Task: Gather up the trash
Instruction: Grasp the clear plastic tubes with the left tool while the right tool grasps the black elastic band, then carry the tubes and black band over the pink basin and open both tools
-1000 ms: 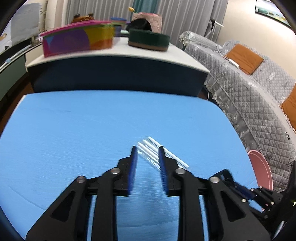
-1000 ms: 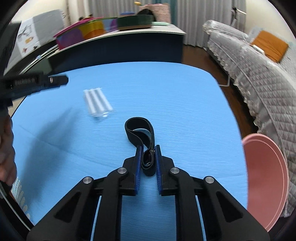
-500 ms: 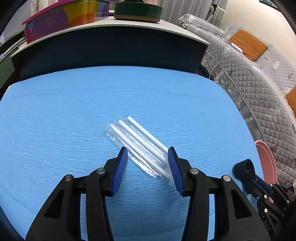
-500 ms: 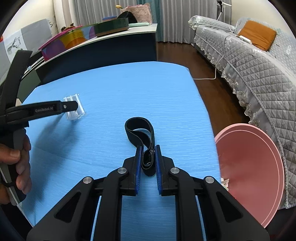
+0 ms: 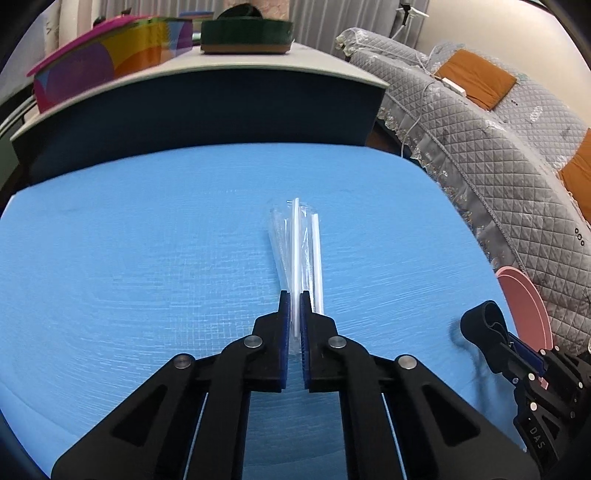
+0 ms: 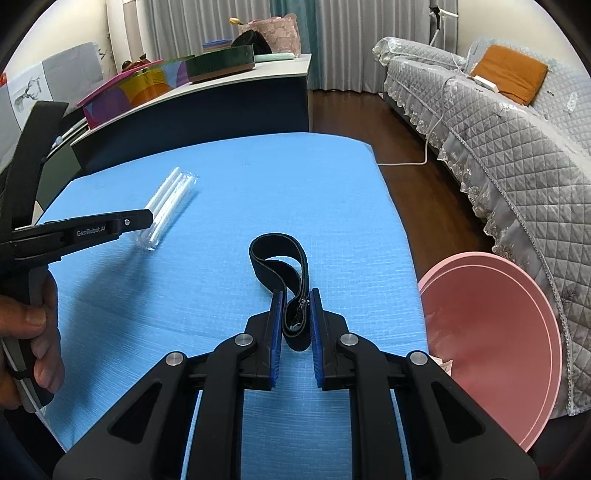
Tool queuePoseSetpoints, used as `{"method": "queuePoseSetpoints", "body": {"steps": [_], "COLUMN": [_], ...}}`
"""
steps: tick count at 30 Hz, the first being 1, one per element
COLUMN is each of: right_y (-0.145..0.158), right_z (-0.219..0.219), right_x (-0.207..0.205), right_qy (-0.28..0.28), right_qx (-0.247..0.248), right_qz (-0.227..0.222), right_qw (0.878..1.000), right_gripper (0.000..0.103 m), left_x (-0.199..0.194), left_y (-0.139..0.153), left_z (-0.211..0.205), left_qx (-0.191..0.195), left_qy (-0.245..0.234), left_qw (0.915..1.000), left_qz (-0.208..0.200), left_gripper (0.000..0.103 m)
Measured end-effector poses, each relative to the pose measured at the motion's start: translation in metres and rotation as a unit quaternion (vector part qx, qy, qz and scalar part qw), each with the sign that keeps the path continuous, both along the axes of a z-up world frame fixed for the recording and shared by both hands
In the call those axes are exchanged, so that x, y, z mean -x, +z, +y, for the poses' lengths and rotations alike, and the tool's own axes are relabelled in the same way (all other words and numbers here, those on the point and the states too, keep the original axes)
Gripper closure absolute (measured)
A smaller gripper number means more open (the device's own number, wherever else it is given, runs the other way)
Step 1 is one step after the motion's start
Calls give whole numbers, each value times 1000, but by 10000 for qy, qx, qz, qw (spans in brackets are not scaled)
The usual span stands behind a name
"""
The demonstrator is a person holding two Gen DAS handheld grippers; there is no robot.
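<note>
A clear plastic packet of white straws (image 5: 301, 243) lies on the blue table (image 5: 129, 258). My left gripper (image 5: 294, 299) is shut on the packet's near end, and the far end points away from me. In the right wrist view the packet (image 6: 168, 206) sits at the left with the left gripper (image 6: 147, 218) on it and a hand (image 6: 31, 328) on the handle. My right gripper (image 6: 295, 295) is shut on a black looped strap (image 6: 279, 260) that rests on the table (image 6: 258, 192). The strap (image 5: 482, 325) also shows at the right of the left wrist view.
A pink bin (image 6: 495, 332) stands off the table's right edge, with a grey quilted sofa (image 6: 498, 129) behind it. A dark counter (image 5: 203, 107) with a coloured box (image 5: 107, 62) and a green round tin (image 5: 245, 33) runs along the far side.
The left gripper's jaws stood open around the straw packet and have now shut on its near end. The packet has swung from a slant into line with the fingers. The right gripper has kept the strap.
</note>
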State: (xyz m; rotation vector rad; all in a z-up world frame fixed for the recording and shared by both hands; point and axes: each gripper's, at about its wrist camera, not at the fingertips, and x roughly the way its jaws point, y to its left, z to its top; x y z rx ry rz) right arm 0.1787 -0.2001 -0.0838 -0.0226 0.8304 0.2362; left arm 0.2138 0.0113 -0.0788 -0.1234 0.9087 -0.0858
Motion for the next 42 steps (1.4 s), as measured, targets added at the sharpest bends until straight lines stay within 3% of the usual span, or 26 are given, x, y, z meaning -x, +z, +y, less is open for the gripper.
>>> {"method": "queuePoseSetpoints", "body": {"steps": [22, 32, 42], "right_y": [37, 54, 61], "right_z": [-18, -49, -100], "right_x": [27, 41, 50], "right_qy": [-264, -571, -1077], "right_qx": [-149, -304, -400], "right_qz": [-474, -657, -745], "right_qw": [9984, 9957, 9906], "right_gripper": [89, 89, 89], "left_x": [42, 53, 57], "left_y": [49, 67, 71], "left_z": [-16, -47, -107], "left_qx": [-149, -157, -147], "left_qy": [-159, -441, -1002], "left_qw": [9982, 9954, 9897], "left_qz": [-553, -831, -1009], "left_gripper": [98, 98, 98]}}
